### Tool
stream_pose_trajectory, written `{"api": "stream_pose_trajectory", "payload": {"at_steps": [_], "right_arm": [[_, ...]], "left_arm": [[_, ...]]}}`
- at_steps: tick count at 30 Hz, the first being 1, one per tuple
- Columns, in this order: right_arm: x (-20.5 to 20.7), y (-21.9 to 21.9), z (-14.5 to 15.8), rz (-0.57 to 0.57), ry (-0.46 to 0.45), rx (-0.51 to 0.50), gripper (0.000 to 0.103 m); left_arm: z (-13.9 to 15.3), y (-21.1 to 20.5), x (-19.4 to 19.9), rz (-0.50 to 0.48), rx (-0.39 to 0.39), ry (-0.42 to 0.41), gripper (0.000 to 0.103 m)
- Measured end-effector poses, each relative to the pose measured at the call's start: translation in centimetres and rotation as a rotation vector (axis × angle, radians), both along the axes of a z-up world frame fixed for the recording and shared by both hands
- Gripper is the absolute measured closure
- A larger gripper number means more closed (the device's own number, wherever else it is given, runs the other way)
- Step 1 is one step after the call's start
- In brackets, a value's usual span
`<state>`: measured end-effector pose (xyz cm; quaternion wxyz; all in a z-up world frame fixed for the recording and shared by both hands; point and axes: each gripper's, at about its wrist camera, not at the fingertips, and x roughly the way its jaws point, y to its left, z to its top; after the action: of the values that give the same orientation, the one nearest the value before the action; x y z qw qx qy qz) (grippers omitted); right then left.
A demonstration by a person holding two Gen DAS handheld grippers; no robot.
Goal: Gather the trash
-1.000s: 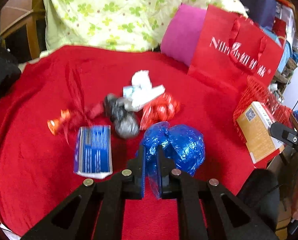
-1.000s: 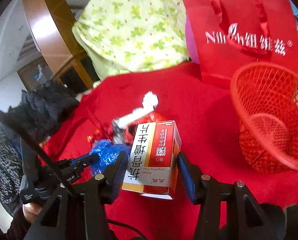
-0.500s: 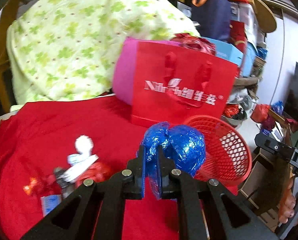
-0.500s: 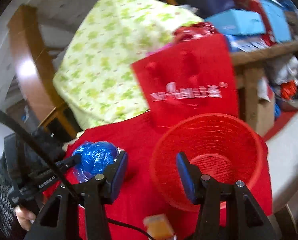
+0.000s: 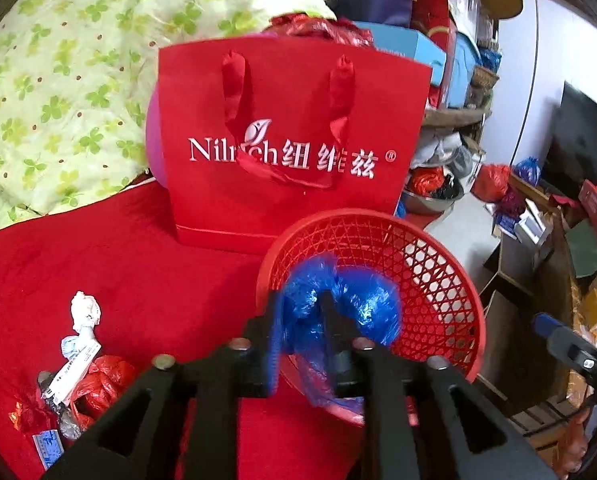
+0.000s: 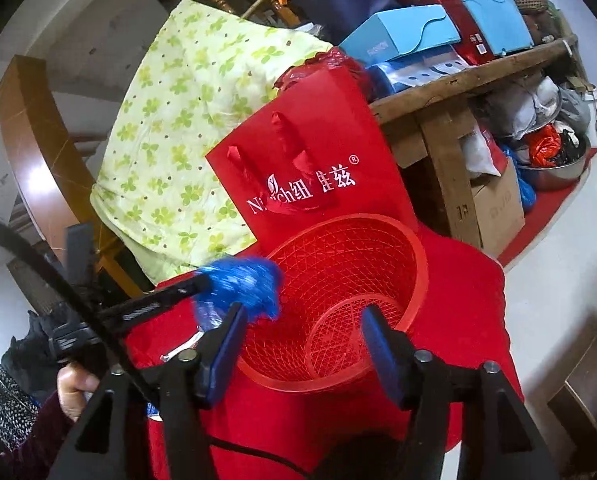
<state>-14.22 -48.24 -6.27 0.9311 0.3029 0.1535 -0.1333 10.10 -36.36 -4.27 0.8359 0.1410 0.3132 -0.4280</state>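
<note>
The left gripper (image 5: pixel 298 332) is clenched on a crumpled blue plastic bag (image 5: pixel 340 308), the film pinched between its two black fingers so that the bulk of the wad balloons out ahead of them and a loose flap hangs below. It is held at the near rim of the red mesh basket (image 5: pixel 446 264), partly over the opening, which looks like the right spot for letting go: a light, springy wad like this would likely drift or catch on the rim if dropped from the side. From the right wrist camera the same bag (image 6: pixel 238 284) shows just at the left edge of the basket (image 6: pixel 414 256), not yet fully over its floor, so carrying it a little further inward before releasing seems wise. The right gripper (image 6: pixel 302 344) hangs spread wide and empty directly above the basket, nothing between its blue-padded fingers. The basket stands on the red cloth (image 5: pixel 110 264) near its edge, just in front of an upright red paper gift bag (image 5: pixel 294 144), where both hands can reach it. More trash waits well apart at the left of the cloth: a white crumpled paper (image 5: pixel 84 312), a red wrapper (image 5: pixel 102 380) and a small blue packet (image 5: pixel 48 444) lie bunched together there.
</note>
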Motion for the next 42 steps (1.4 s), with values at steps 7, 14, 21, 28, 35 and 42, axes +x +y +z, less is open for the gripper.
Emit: {"api": "stream_pose_trajectory", "payload": {"at_steps": [7,14,21,28,35,42], "right_arm": [[1.2,3.1,1.5,0.12,-0.06,-0.084,0.032],[7.5,12.6,1.3,0.423,-0.019,-0.2,0.029],[22.7,19.9,-6.9,0.443,0.305,-0.266,0.028],[33.3,16.4,-13.6,0.21,0.458,-0.39,0.028],[36.6,12.1,-16.1,0.188,0.523,-0.323,0.009],[36.7,12.5,-16.6,0.206,0.537,-0.354,0.001]], "left_arm": [[1.6,7.8,0.0,0.103,-0.084,-0.111,0.041],[-1.0,23.9,4.0,0.452,-0.027,-0.189,0.03],[-10.7,38.0,10.1,0.826,0.112,-0.022,0.03],[-17.7,44.1,15.1,1.009,0.081,0.129,0.03],[-19.3,43.4,18.0,1.029,0.07,0.059,0.013],[-19.9,43.8,18.9,1.04,0.065,0.079,0.003]]}}
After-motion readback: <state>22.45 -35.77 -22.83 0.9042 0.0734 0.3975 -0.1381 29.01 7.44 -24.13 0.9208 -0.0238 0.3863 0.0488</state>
